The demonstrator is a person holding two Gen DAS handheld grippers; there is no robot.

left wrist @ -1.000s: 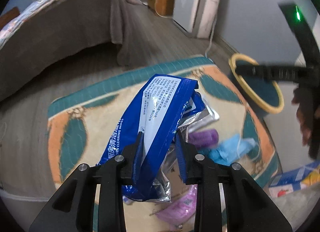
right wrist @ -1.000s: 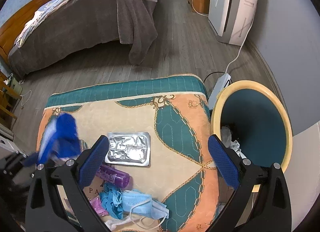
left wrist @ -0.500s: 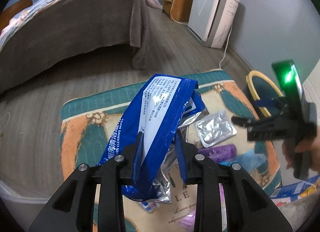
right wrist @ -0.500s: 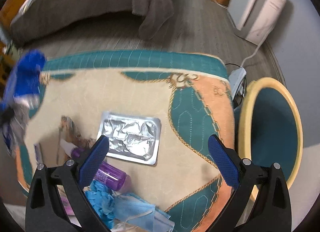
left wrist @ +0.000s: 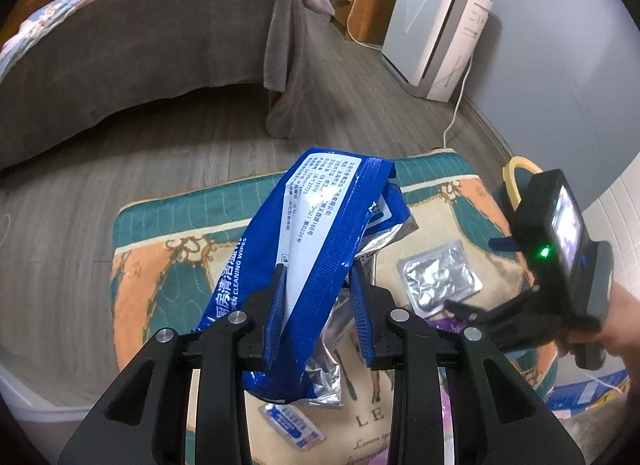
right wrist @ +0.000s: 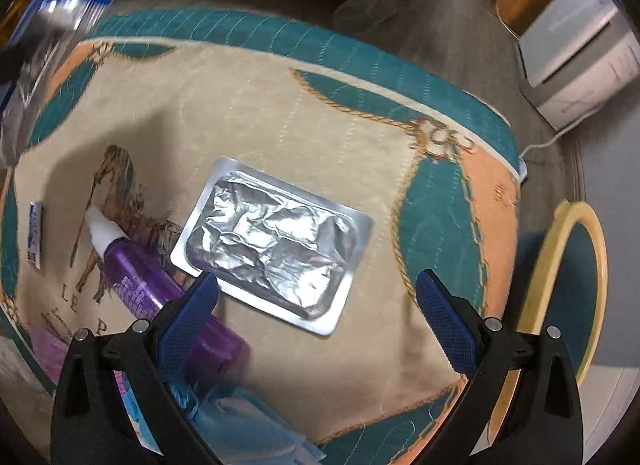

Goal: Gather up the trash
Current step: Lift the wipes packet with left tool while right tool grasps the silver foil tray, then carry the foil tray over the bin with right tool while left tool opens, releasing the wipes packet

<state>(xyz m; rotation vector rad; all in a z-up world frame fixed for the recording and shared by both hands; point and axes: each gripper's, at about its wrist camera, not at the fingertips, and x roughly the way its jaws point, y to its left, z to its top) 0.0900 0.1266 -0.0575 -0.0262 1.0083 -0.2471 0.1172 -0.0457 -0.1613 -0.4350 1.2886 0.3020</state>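
My left gripper point(left wrist: 318, 285) is shut on a blue wet-wipes packet point(left wrist: 316, 241) and holds it above the patterned rug point(left wrist: 160, 265). My right gripper point(right wrist: 316, 293) is open, low over a silver foil tray point(right wrist: 276, 241) lying flat on the rug point(right wrist: 280, 105); it also shows in the left wrist view point(left wrist: 440, 279). A purple bottle point(right wrist: 140, 277) with a white cap lies left of the tray, by my left finger. Blue face masks point(right wrist: 240, 421) lie under my gripper. A yellow-rimmed teal bin point(right wrist: 576, 289) stands right of the rug.
A small blue-and-white sachet point(right wrist: 35, 239) and a pink wrapper point(right wrist: 48, 349) lie on the rug's left side. A bed with a brown blanket point(left wrist: 140, 45) stands beyond the rug. A white air purifier point(left wrist: 436, 33) and a cable stand by the wall.
My right gripper has dropped and moved closer over the foil tray, still open. My left gripper has lifted and pulled back with the wipes packet.
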